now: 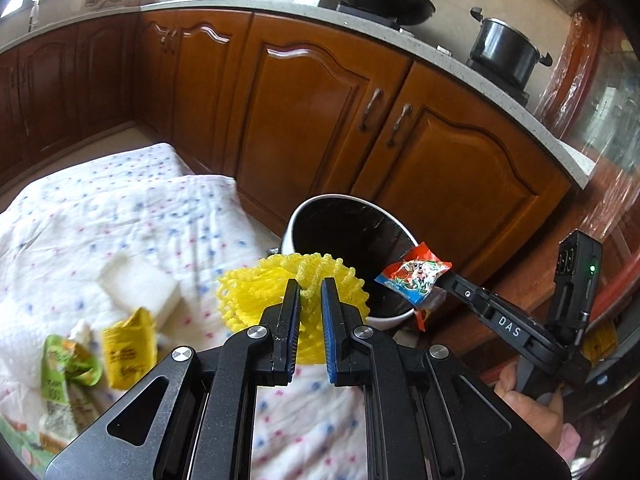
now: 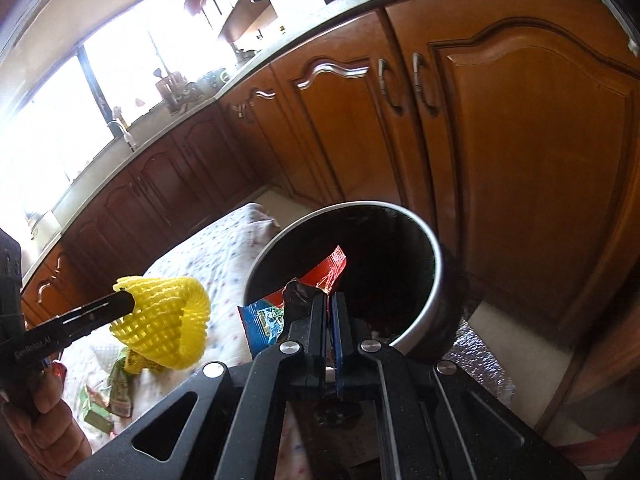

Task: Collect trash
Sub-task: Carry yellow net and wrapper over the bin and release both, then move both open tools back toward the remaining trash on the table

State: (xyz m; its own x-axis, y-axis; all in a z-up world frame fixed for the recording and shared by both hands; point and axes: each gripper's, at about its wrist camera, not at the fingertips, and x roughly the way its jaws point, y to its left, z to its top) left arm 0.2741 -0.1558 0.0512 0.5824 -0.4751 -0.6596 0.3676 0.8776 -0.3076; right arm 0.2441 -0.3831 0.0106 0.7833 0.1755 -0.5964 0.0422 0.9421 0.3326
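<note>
While angled downward | left hand-held gripper [image 1: 310,284] clamps foam net [image 1: 256,292] | right hand-held gripper [image 2: 331,300] clamps wrapper [image 2: 272,316]

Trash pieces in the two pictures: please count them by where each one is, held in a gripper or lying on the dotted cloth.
Held in a gripper: 2, the yellow foam net and the red and blue snack wrapper.
Lying on the dotted cloth: 3, the green packet, the yellow packet, the white folded tissue.
Total: 5

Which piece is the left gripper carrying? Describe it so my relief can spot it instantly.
Find the round bin by the wooden cabinets. Just short of its rim, the left gripper pinches a yellow foam net. Unlike the printed wrapper beside it, it is plain yellow mesh.
</note>
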